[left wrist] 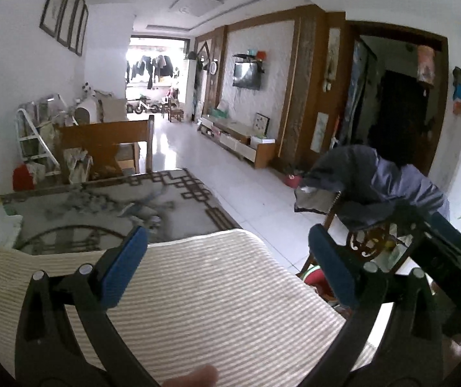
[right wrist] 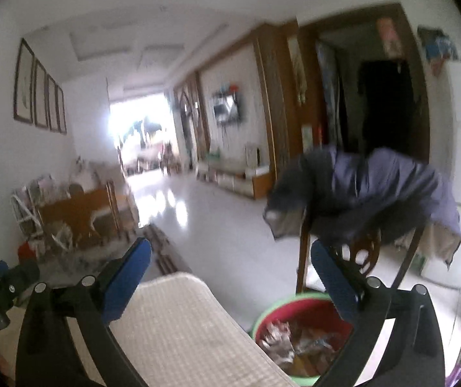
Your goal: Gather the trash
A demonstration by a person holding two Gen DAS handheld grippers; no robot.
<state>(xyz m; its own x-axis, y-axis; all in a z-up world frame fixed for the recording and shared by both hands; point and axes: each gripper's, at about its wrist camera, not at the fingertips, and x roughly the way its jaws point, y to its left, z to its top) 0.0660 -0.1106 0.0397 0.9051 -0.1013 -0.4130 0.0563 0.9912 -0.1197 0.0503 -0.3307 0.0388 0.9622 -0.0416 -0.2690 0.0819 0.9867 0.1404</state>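
Cream, ribbed fabric covers the table corner (left wrist: 217,290) below both tools, a striped cloth laid over a grey patterned tabletop with a brown fretwork border (left wrist: 178,190). The left gripper (left wrist: 227,258) hovers above this cloth with its blue-padded jaws spread wide and nothing between them. The right gripper (right wrist: 230,267) is likewise wide open and empty, held over the cloth's edge; its view is motion-blurred. Just beside the table corner, on the white tiled floor, stands a round red bin with a green rim (right wrist: 282,309), and in it lies the trash: crumpled silvery and brown wrappers (right wrist: 295,338), partly hidden by the right gripper's right finger. In the left wrist view only a sliver of that bin shows past the cloth edge. Just behind the bin is a carved dark wooden chair (right wrist: 359,258) with a blue-purple jacket (right wrist: 375,190) draped over its back. Farther off are a wooden bench (left wrist: 107,142), a low TV cabinet (left wrist: 236,142) and a wall-mounted television (left wrist: 246,75).
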